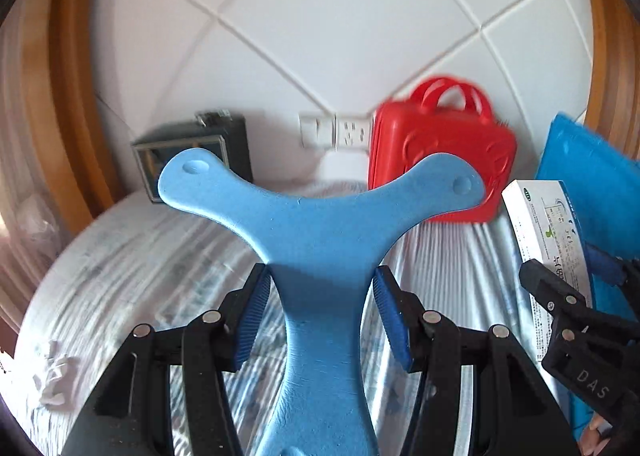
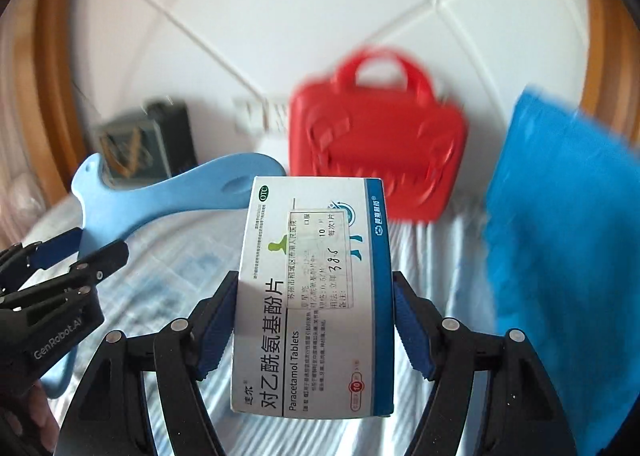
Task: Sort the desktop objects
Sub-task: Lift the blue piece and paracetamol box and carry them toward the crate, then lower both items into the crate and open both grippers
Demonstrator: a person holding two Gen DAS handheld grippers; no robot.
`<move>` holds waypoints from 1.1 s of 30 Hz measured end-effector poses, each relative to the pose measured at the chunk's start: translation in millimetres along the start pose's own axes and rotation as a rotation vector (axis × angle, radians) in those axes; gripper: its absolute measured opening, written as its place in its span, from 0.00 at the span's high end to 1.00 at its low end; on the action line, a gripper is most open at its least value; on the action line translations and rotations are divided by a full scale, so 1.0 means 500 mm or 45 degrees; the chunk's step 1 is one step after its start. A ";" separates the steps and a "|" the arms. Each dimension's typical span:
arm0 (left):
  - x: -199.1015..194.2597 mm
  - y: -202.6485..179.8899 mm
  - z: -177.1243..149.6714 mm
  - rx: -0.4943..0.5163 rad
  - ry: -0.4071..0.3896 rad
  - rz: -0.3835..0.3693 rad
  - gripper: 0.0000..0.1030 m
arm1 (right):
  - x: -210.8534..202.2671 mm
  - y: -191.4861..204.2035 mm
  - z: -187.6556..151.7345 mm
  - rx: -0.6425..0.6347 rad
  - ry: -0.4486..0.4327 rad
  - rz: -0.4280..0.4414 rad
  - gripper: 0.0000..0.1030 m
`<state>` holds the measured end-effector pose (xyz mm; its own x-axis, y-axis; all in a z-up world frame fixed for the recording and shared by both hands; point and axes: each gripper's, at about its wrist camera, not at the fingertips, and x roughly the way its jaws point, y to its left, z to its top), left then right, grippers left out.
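A light blue flat three-armed boomerang toy (image 1: 316,216) hangs above the striped tabletop. My left gripper (image 1: 322,276) is shut on its stem, with both blue pads against its edges. A white and blue Paracetamol tablet box (image 2: 316,296) is lifted off the cloth, and my right gripper (image 2: 315,280) is shut on its long sides. In the left wrist view the right gripper (image 1: 572,274) shows at the right edge with the tablet box (image 1: 540,224). In the right wrist view the left gripper (image 2: 96,246) shows at the left with the boomerang toy (image 2: 160,196).
A red plastic case with handles (image 1: 440,148) stands against the white tiled wall. A dark box (image 1: 192,152) and a white socket strip (image 1: 336,130) stand left of it. Blue fabric (image 2: 560,236) rises at the right. A crumpled white tissue (image 1: 52,380) lies on the striped cloth (image 1: 140,256).
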<state>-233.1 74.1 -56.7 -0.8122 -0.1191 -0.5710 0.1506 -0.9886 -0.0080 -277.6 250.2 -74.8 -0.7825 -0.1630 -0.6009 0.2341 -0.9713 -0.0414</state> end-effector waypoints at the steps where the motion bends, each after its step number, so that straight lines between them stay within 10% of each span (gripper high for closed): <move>1: -0.040 -0.001 0.004 -0.009 -0.027 0.017 0.49 | -0.029 0.000 0.004 0.000 -0.031 0.002 0.30; 9: -0.293 -0.039 0.009 -0.054 -0.185 0.074 0.49 | -0.308 -0.026 0.031 0.021 -0.264 -0.037 0.30; 18: -0.429 -0.171 0.017 0.057 -0.283 -0.175 0.49 | -0.539 -0.111 -0.008 0.103 -0.375 -0.286 0.30; 27: -0.491 -0.462 0.027 0.209 -0.284 -0.406 0.49 | -0.683 -0.338 -0.058 0.241 -0.406 -0.528 0.30; 33: -0.506 -0.691 0.036 0.218 -0.277 -0.490 0.49 | -0.723 -0.530 -0.075 0.162 -0.383 -0.466 0.30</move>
<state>-89.7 444.3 105.3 -0.8928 0.2600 -0.3678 -0.2643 -0.9636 -0.0395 -35.3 573.1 123.4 -0.9365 0.1688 -0.3073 -0.1454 -0.9845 -0.0979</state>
